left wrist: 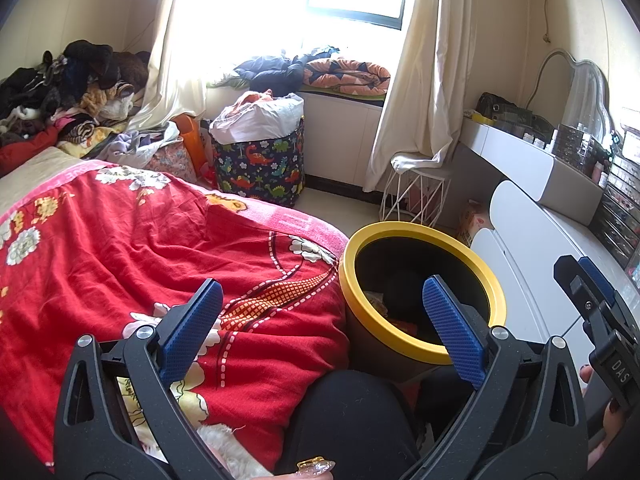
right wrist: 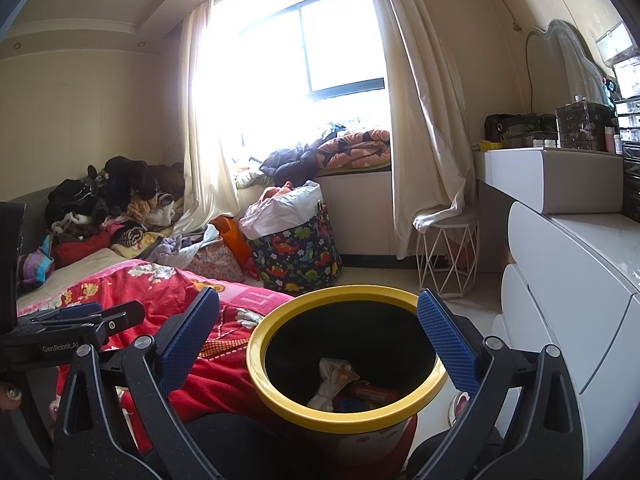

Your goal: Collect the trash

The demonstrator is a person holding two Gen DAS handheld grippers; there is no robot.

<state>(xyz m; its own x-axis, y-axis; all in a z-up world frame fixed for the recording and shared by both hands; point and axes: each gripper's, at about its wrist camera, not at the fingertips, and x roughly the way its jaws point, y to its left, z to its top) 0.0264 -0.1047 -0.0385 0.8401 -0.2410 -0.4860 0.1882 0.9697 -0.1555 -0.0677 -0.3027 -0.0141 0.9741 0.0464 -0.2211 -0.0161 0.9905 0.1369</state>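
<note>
Here, red quilt (left wrist: 140, 248) beside bin (right wrist: 280, 396).

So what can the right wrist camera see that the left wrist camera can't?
Only the right wrist view looks down to the bin's bottom, showing the crumpled white trash. It also catches the left gripper from the side.

Only the left wrist view shows the right gripper from the side, and the person's dark-trousered lap.

Both show the yellow-rimmed bin, the red blanket and the dinosaur basket.
</note>
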